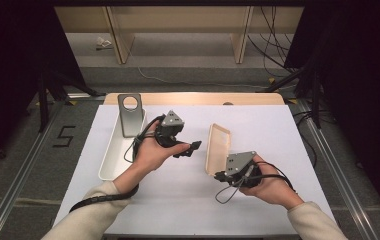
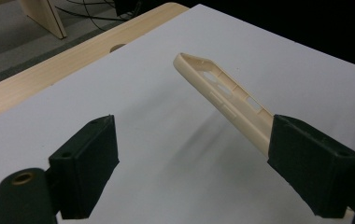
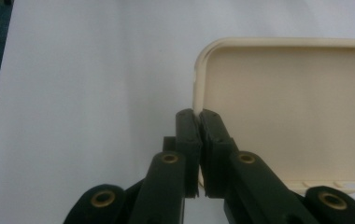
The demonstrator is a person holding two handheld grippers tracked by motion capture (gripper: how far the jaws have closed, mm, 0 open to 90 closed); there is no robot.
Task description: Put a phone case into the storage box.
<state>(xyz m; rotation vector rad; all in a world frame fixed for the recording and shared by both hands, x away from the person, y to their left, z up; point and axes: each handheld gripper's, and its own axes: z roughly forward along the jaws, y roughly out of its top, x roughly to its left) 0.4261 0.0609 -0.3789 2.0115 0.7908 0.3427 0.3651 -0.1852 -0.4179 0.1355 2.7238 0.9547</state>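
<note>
Here the right gripper (image 3: 199, 116) pinches the phone case (image 1: 217, 147) by its edge, tilting it up so the wide-open left gripper (image 2: 189, 163) can grab it.

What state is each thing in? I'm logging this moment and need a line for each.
Cream plastic phone case: tilted up on one long edge, clamped at its rim.
Right gripper: shut on the case's edge.
Left gripper: open, nothing between the jaws, facing the case.
White oblong tray: lying flat on the table.
Grey metal stand with round hole: upright at the tray's far end.
</note>
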